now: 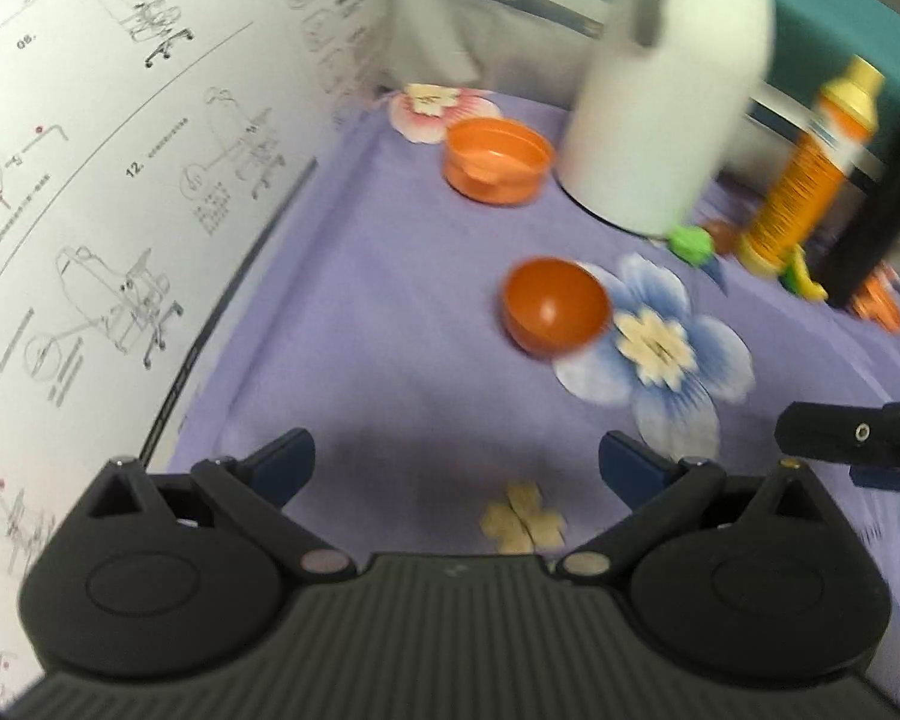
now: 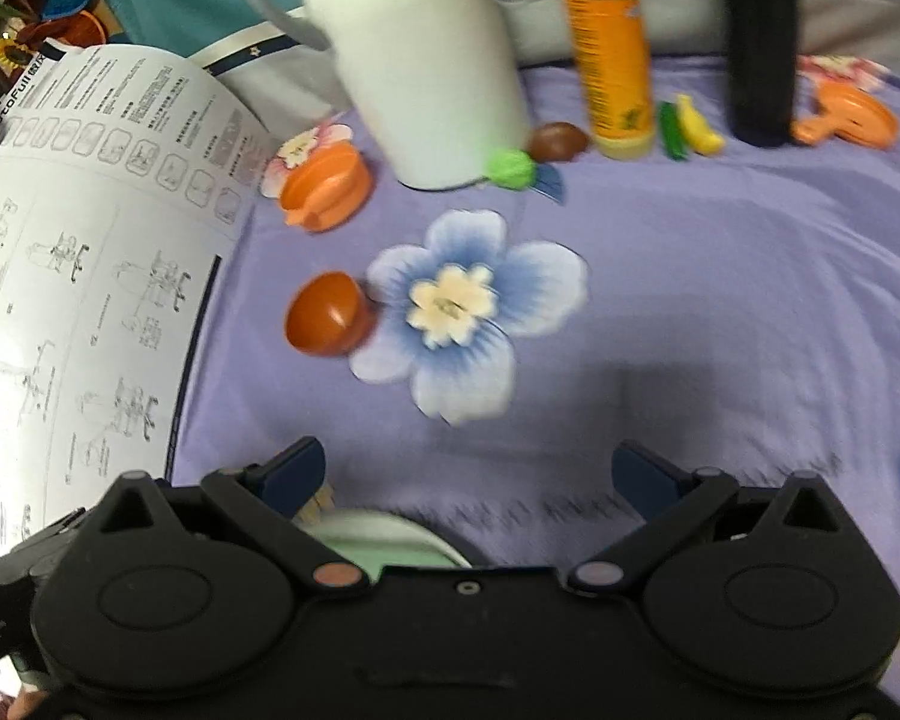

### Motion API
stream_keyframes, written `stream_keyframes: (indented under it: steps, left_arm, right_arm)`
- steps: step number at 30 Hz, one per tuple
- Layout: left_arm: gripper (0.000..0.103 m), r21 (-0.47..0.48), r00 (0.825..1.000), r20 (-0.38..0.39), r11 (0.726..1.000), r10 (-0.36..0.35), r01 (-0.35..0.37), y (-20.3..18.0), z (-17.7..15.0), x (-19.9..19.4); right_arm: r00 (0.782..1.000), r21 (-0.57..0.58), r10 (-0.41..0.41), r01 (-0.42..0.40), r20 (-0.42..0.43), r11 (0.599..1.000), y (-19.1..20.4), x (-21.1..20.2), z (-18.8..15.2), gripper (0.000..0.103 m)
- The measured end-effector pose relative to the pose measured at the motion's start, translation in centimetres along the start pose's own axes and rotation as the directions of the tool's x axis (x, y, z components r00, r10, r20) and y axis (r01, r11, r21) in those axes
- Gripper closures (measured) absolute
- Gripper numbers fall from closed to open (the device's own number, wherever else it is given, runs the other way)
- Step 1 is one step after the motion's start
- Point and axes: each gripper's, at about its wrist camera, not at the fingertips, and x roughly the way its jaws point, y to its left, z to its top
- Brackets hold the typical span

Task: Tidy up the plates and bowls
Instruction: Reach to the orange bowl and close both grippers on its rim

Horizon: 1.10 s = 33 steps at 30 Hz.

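Two wrist views over a purple flowered cloth point(image 1: 390, 312). Both pictures are somewhat blurred.

Left view: the left gripper point(image 1: 456, 456) hangs above the cloth with its blue-tipped fingers point(image 1: 288, 462) spread wide and nothing between them. Ahead of it, a small dark-orange bowl point(image 1: 555, 306) lies tilted, its opening turned toward the camera, at the edge of a printed blue flower point(image 1: 660, 342). Farther back, an orange dish point(image 1: 498, 159) with a small tab on its rim sits upright, just beside the base of a white jug point(image 1: 672, 84). An unfolded instruction sheet point(image 1: 120, 180) covers the left side. To the right of the jug stand an orange-and-yellow bottle point(image 1: 810, 168) and a black cylinder point(image 1: 876, 210); small green and yellow toy pieces lie at their feet. Part of the other gripper shows at the right edge.

Right view: the right gripper point(image 2: 468, 474) is likewise released, fingers point(image 2: 648, 480) wide apart and empty, above bare cloth. The bowl point(image 2: 327, 315) lies well ahead and to the left, beside the flower point(image 2: 462, 306); the dish point(image 2: 327, 186) sits beyond it near the jug point(image 2: 414, 60). An orange plate point(image 2: 852, 117) rests at the far right, beside the black cylinder point(image 2: 759, 42). A pale green rim point(image 2: 384, 531) is partly hidden directly under the gripper body; what it belongs to cannot be told.
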Motion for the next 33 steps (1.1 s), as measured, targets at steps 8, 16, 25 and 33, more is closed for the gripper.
stream_keyframes:
  steps: [8,16,25,33]
  left_arm:
    - [0.020,-0.041,1.000,-0.020,0.999,-0.011,0.010,0.5,3.0,4.3]
    - [0.044,-0.058,0.998,-0.044,0.997,-0.043,0.041,-0.4,4.6,7.3]
    - [0.091,-0.092,0.992,-0.082,0.992,-0.092,0.085,-0.8,4.8,9.1]
    - [0.095,-0.057,0.992,-0.092,0.995,-0.082,0.077,-1.9,4.2,8.3]
  right_arm:
    - [1.000,0.007,0.009,-0.009,0.002,1.000,2.6,5.3,4.2,0.010]
    - [0.998,-0.004,0.043,-0.043,-0.035,0.999,4.2,10.1,6.5,0.034]
    - [0.992,-0.019,0.102,-0.103,-0.081,0.994,5.0,13.4,6.4,0.085]
    - [0.991,-0.022,0.109,-0.111,-0.081,0.994,5.2,13.0,5.6,0.092]
